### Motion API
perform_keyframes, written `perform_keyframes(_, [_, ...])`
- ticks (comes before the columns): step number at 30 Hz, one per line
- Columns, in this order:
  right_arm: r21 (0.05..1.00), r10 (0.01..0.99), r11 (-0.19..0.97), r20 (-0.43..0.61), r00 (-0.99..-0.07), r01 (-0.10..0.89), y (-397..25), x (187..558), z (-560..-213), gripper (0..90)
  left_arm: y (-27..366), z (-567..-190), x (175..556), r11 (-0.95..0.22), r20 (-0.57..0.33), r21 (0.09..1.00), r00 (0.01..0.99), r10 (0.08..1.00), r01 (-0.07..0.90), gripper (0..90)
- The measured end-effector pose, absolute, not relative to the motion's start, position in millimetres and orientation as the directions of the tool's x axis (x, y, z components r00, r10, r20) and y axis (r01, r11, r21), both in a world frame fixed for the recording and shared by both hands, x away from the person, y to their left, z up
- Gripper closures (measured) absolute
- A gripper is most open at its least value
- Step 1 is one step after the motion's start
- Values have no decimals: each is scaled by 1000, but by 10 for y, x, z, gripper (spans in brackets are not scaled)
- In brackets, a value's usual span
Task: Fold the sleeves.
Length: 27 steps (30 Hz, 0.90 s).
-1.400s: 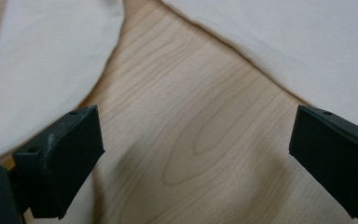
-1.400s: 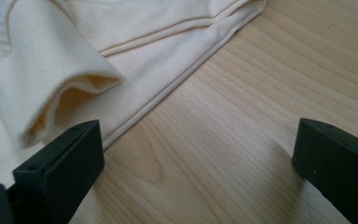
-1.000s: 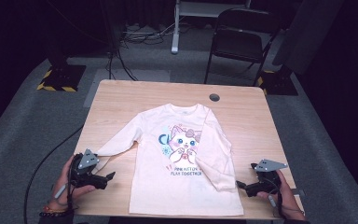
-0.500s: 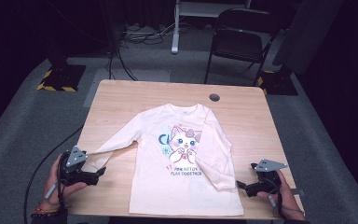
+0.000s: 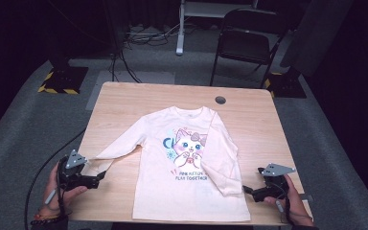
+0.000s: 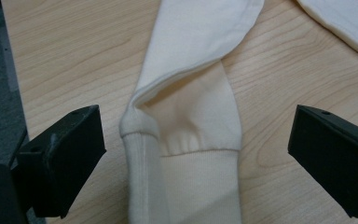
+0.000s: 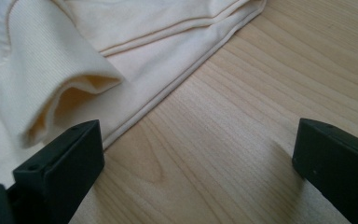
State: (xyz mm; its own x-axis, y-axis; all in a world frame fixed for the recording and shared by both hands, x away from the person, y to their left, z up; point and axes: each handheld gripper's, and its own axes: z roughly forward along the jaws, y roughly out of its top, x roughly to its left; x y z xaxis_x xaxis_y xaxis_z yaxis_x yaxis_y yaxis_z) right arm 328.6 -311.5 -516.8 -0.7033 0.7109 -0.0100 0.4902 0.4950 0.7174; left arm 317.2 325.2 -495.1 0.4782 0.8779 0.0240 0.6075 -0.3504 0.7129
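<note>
A cream long-sleeved shirt (image 5: 191,187) with a cat print lies flat in the middle of the wooden table (image 5: 139,98). Its left sleeve stretches out to a cuff (image 5: 100,155) just beyond my left gripper (image 5: 99,178). In the left gripper view that gripper (image 6: 196,135) is open, and the ribbed cuff (image 6: 186,158), slightly folded over, lies between its jaws. The right sleeve is folded down over the shirt's body. My right gripper (image 5: 246,190) sits beside the hem corner. In the right gripper view it (image 7: 196,154) is open over bare wood, with the right cuff (image 7: 51,88) by its left jaw.
A round cable hole (image 5: 220,100) sits in the table near the far edge. A black chair (image 5: 249,43) and cables stand on the floor beyond the table. Bare wood lies on both sides of the shirt.
My left gripper has shifted a little to the left along the front edge, away from the shirt's body. The right gripper and the shirt have stayed put.
</note>
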Motion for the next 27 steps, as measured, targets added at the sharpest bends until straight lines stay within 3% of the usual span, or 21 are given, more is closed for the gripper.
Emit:
perform_keyframes(5, [717,711,495,-10,-703,490,-3114,3286,-5168,19,3231,-5009,3191,-349,7,700,482,876,624,44])
perform_keyframes(10, [717,711,495,-10,-703,490,-3114,3286,-5168,19,3184,-5057,3198,-367,23,688,487,873,626,176])
perform_keyframes(13, [718,711,495,-10,-703,490,-3114,3286,-5168,19,3166,-5060,3189,-380,41,690,490,871,617,321])
perform_keyframes(18, [718,711,495,-10,-703,490,-3114,3286,-5168,19,3147,-5015,3163,-373,61,722,484,873,583,641])
perform_keyframes(20, [717,711,495,-10,-703,490,-3114,3286,-5168,19,3117,-5005,3155,-369,72,727,469,880,580,701])
perform_keyframes(27, [718,711,494,-9,-703,490,-3111,3289,-5168,19,3045,-4929,3181,-325,87,766,412,907,555,740])
